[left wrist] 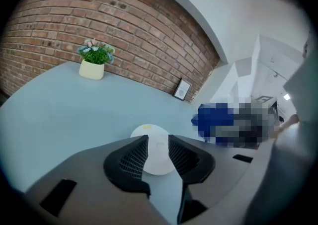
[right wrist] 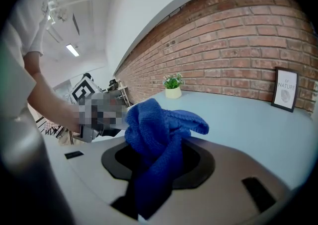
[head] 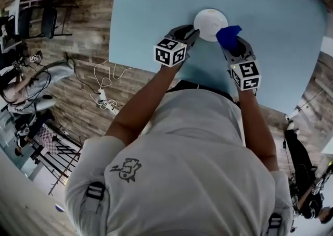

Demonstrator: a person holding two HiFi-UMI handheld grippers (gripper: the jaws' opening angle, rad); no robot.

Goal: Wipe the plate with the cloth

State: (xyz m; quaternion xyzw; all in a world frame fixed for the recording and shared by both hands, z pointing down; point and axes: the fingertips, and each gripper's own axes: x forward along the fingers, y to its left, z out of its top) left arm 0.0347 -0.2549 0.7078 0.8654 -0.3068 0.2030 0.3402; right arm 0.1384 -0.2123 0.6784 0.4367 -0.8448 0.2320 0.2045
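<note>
A small white plate [head: 210,23] lies on the light blue table [head: 151,5], close to its near edge. My left gripper [head: 193,33] is at the plate's left rim; in the left gripper view its jaws stand apart, with the plate [left wrist: 145,131] showing on the table through the gap, not pressed by the pads. My right gripper [head: 234,46] is at the plate's right side and is shut on a bunched blue cloth [head: 228,35]. In the right gripper view the cloth [right wrist: 160,128] bulges up out of the jaws and hides the fingertips.
A potted plant [left wrist: 94,60] in a cream pot and a framed picture [left wrist: 182,90] stand at the table's far side against a brick wall [left wrist: 99,15]. Cables and a power strip [head: 104,97] lie on the wooden floor to the left, with chairs [head: 47,21] beyond.
</note>
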